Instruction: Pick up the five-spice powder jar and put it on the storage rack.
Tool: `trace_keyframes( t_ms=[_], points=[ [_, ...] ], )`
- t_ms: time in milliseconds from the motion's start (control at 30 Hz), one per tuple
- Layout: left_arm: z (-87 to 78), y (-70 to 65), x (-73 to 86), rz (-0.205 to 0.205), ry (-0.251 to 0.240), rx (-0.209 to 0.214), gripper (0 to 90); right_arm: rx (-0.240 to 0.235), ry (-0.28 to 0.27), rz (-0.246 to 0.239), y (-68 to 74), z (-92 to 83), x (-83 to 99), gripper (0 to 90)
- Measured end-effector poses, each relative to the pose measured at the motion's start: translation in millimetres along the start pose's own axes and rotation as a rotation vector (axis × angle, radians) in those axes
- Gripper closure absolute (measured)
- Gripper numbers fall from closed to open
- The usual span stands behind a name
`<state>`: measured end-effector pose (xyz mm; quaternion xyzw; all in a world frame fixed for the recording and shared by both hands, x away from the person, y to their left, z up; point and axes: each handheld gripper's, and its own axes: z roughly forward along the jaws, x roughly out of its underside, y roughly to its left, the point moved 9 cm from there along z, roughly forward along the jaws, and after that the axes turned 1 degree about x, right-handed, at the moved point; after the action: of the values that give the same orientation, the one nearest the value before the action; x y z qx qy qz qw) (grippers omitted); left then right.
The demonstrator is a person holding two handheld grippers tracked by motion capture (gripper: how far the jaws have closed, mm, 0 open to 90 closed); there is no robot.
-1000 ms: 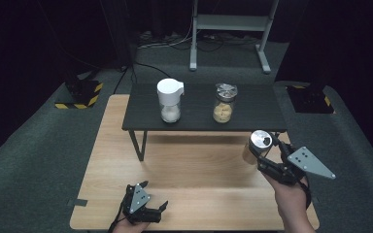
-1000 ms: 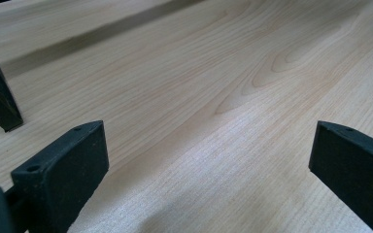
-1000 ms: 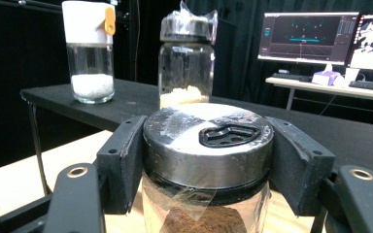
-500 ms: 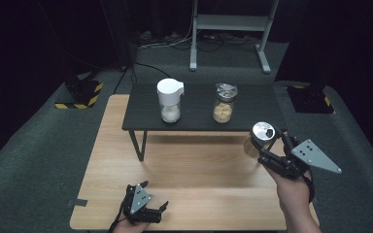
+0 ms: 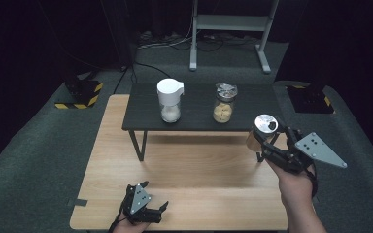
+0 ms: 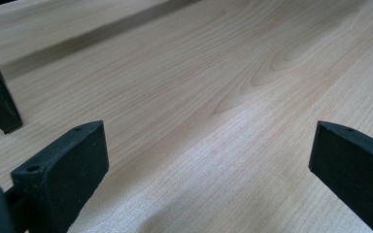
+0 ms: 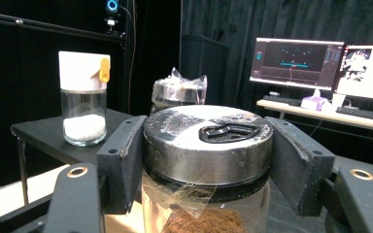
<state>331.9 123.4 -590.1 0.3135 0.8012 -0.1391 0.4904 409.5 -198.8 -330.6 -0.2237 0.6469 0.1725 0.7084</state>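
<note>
My right gripper (image 5: pixel 266 134) is shut on a glass jar with a metal lid (image 5: pixel 263 124) and holds it in the air beside the right end of the small black table (image 5: pixel 145 112). In the right gripper view both pads press the sides of the jar's lid (image 7: pixel 208 141); brown powder shows inside the glass. On the black table stand a white-capped jar of white grains (image 5: pixel 169 100) (image 7: pixel 83 98) and a foil-topped jar (image 5: pixel 224 103) (image 7: pixel 177 91). My left gripper (image 5: pixel 150 198) rests open at the near edge of the wooden table (image 5: pixel 199 170), jaws wide apart over bare wood (image 6: pixel 209 121).
The black table stands on the far part of the wooden table, one leg (image 5: pixel 138 144) near the left. A metal stand (image 5: pixel 230 22) and cables lie on the dark floor beyond. A desk with monitors (image 7: pixel 296 60) shows in the right gripper view.
My right gripper has risen a little with the jar in it and drifted slightly right. The left gripper has stayed where it was.
</note>
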Motion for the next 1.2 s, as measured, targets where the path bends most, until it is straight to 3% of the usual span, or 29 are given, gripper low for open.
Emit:
trace_keyframes(
  t_ms=[433, 1200],
  points=[
    [-0.1, 0.1, 0.0, -0.002, 0.000, 0.002, 1.0, 0.019, -0.002, -0.005, -7.2, 12.2, -10.5, 34.2],
    [-0.2, 0.7, -0.1, -0.011, -0.003, 0.006, 1.0, 0.037, -0.001, 0.007, -15.8, 40.2, -10.8, 34.2]
  ],
)
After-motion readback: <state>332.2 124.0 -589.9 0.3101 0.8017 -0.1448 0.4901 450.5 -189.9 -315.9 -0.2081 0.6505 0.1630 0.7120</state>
